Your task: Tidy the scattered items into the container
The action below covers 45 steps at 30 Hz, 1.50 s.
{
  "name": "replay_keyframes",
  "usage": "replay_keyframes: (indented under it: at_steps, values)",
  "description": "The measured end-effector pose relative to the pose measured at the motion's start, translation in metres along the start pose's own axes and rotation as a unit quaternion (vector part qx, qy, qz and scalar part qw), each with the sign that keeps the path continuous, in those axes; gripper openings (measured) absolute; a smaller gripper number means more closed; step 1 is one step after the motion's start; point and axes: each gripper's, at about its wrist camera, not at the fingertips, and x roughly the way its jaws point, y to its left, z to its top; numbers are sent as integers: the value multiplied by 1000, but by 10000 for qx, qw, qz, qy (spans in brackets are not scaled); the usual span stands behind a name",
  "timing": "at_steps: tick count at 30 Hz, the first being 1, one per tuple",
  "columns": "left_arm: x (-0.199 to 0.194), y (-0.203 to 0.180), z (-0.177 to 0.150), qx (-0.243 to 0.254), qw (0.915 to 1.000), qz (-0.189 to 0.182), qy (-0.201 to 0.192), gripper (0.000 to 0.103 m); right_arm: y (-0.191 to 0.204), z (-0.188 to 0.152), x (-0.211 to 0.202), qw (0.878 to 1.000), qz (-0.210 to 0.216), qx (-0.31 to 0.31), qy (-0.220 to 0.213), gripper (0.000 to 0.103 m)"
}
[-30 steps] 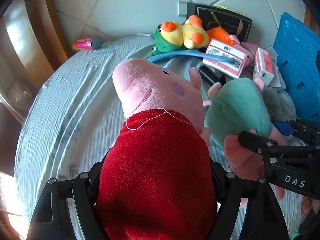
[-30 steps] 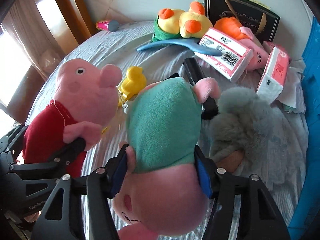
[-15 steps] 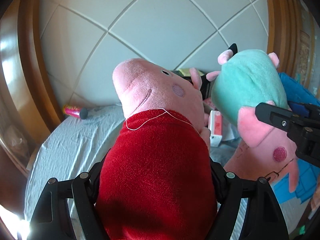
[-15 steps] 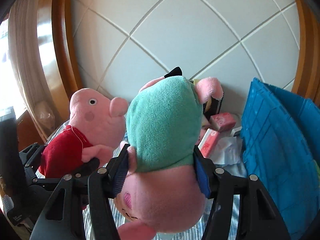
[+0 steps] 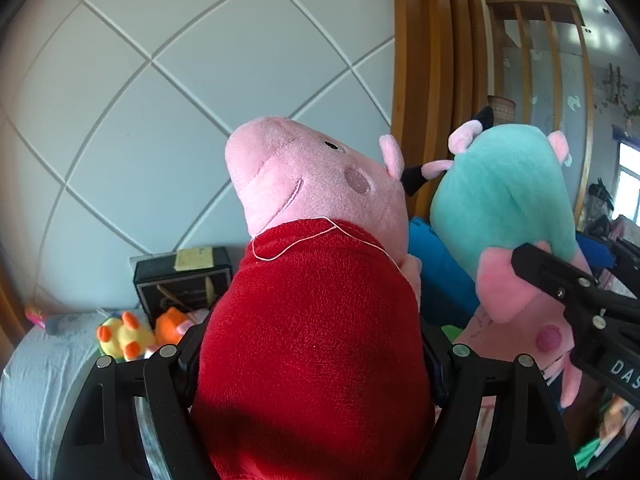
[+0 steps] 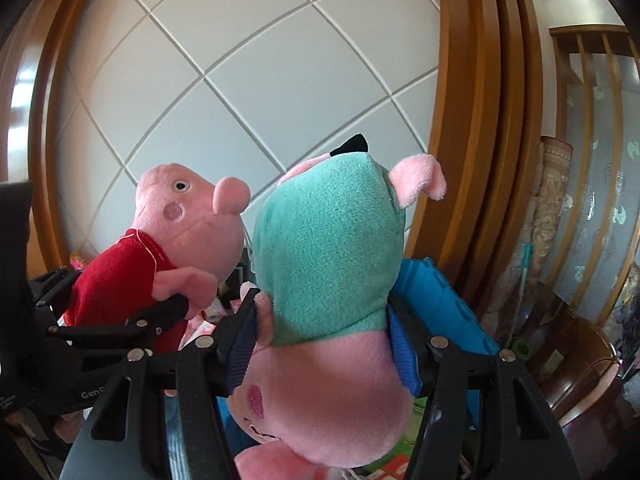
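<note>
Transfer step: we held the red-dressed pig plush [image 5: 316, 340] clamped in the left claw [image 5: 312, 360], lower centre of frame; the right claw [image 6: 320, 344] gripped the teal-dressed pig plush [image 6: 328, 256]; next, we judged, both needed lowering over the blue container [image 6: 436, 304] before release.

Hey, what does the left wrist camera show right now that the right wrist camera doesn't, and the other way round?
Only the left wrist view shows the yellow and orange plush duck on the pale grey bedspread, by a black gift bag. Only the right wrist view shows the round dark wooden stool. Both show the red-dressed pink plush pig in the left tongs, the teal-shirted pink plush pig in the right tongs, and the blue plastic crate.
</note>
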Motion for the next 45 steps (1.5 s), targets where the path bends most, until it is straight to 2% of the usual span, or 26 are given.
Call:
replay_keyframes:
  at_steps: [5,11,13,14,16,21,22,29,33,39,43,45]
  values:
    - [30,-67,0,169,9990,-195,354,82,-58,-31,10,9989,-75,194,421,58]
    - [45,-113,-13,280,9982,85,530,89,-95,-55,38,9974,-44,403,602,66]
    - [44,-116,-13,207,9983,180,513,93,-100,-61,44,9972,-65,439,607,70]
    - [44,-115,-14,163,9982,217,533,97,-103,-63,45,9970,-74,473,609,80]
    - [41,-110,-18,74,9981,329,518,101,-106,-66,44,9969,-94,519,580,91]
    - [25,-97,-24,16,9978,480,450,102,-115,-73,41,9959,-16,695,574,97]
    - [20,-94,-26,17,9978,496,432,102,-111,-74,37,9958,-40,709,577,103]
    - [-25,-69,-48,54,9960,779,440,102,-80,-85,3,9954,41,789,536,103]
    - [-64,-51,-71,114,9933,1074,416,102,-42,-97,-29,9955,318,740,495,103]
    - [-127,-15,-114,-230,9912,1208,489,102,21,-119,-82,9943,740,623,440,103]
    - [-163,-2,-138,-350,9854,1577,545,102,54,-134,-114,9935,923,498,432,103]
    - [-179,4,-148,-404,9867,1467,565,102,67,-141,-126,9935,953,427,453,103]
